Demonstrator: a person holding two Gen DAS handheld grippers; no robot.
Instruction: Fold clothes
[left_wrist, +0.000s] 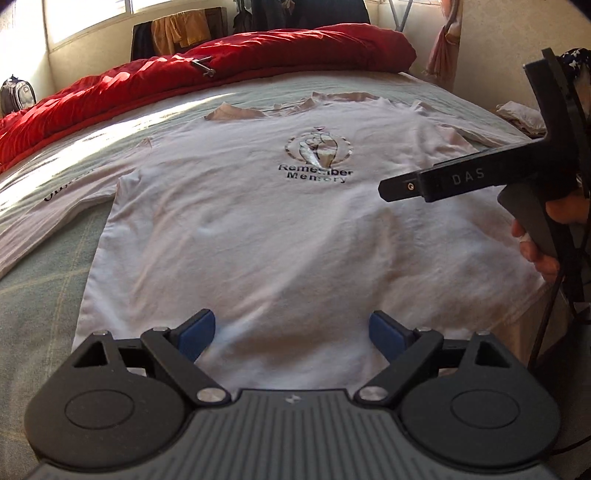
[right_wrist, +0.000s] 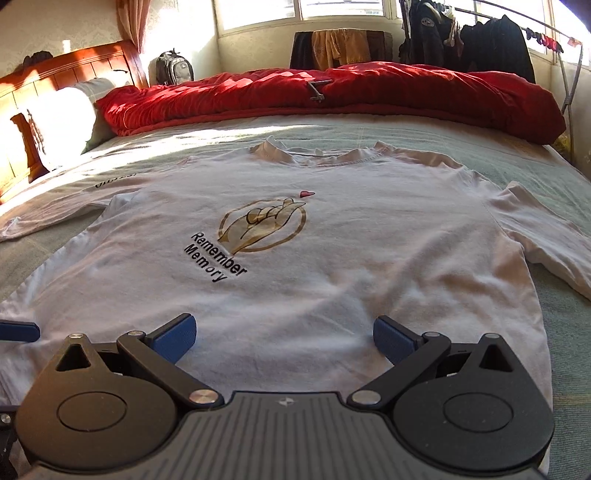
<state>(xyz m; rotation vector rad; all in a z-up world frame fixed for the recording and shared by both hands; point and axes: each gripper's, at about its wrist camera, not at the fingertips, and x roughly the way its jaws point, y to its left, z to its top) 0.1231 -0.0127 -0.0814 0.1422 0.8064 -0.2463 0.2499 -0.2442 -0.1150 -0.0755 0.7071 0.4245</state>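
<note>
The white T-shirt (right_wrist: 295, 258) lies front-up and spread nearly flat across the pale green bedspread (right_wrist: 517, 158) of your bed, collar toward the red duvet (right_wrist: 332, 96) bunched along the far side. Its fabric is softly rumpled, with shallow wrinkles over the belly and a slightly puckered neckline. One short sleeve fans out to the right in the right wrist view; the other sleeve reaches into strong sunlight, where it is washed out. The hem nearest you is hidden behind both gripper bodies, so you cannot see its edge.

Your left gripper (left_wrist: 293, 334) hovers over the lower part of the shirt with its blue pads (left_wrist: 197, 332) spread wide and nothing between them. Your right gripper (right_wrist: 284, 338) is likewise wide apart and empty above the shirt (in the left wrist view it shows side-on, with "DAS" on its finger).

The chest print, a gold ringed hand emblem (right_wrist: 262, 227) with a small red heart above it, reads "Remember Memory". Dark lettering on the sunlit sleeve (right_wrist: 114, 181) is there, possibly a word, but too blurred to read.
</note>
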